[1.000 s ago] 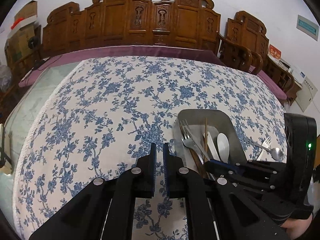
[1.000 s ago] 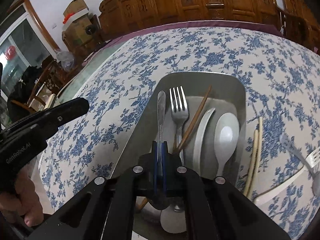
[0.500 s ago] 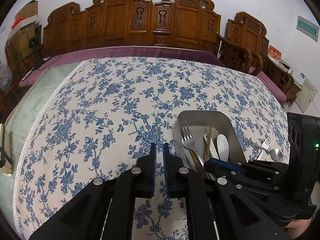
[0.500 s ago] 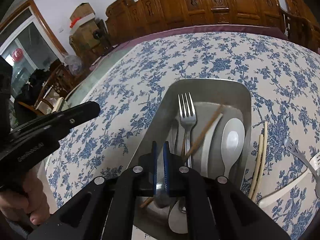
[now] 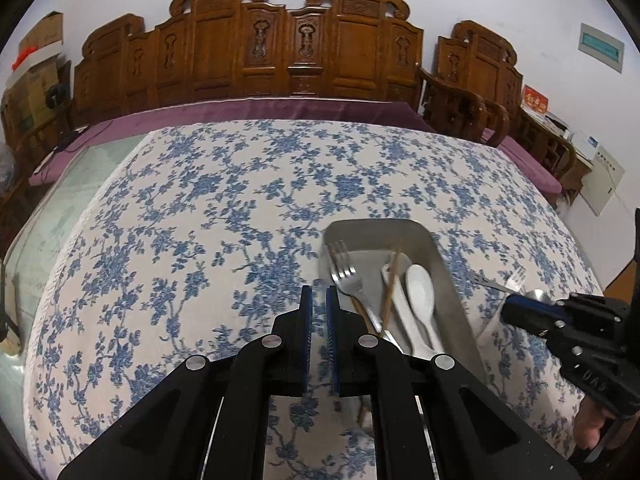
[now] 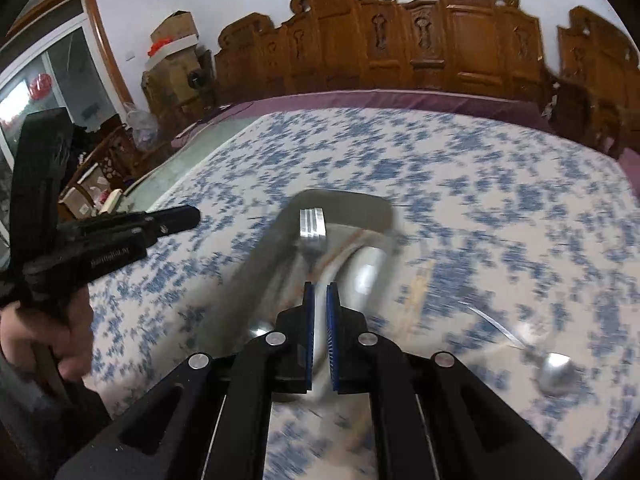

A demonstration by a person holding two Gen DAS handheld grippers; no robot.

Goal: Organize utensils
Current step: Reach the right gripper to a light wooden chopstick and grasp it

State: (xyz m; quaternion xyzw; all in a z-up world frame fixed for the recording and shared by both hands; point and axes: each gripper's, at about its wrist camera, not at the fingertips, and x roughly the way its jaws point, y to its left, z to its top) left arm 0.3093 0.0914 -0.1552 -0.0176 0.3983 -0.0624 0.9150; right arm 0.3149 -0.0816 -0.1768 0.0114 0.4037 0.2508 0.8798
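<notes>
Utensils sit partly sorted. Left gripper (image 5: 319,308) hovers nearest over the flowered tablecloth (image 5: 200,220), its jaws a narrow slit that has just widened slightly, nothing between them. Right gripper (image 6: 320,304) is likewise nearly closed and empty, above the near end of the metal tray (image 5: 448,272). Inside the tray lie a fork (image 5: 346,276), a white spoon (image 5: 420,292) and a brown chopstick (image 5: 392,284). Beside the tray, on the cloth, rest a metal spoon (image 6: 554,374) and another fork (image 5: 516,278). Carved wooden chairs (image 5: 292,52) line the far wall.
</notes>
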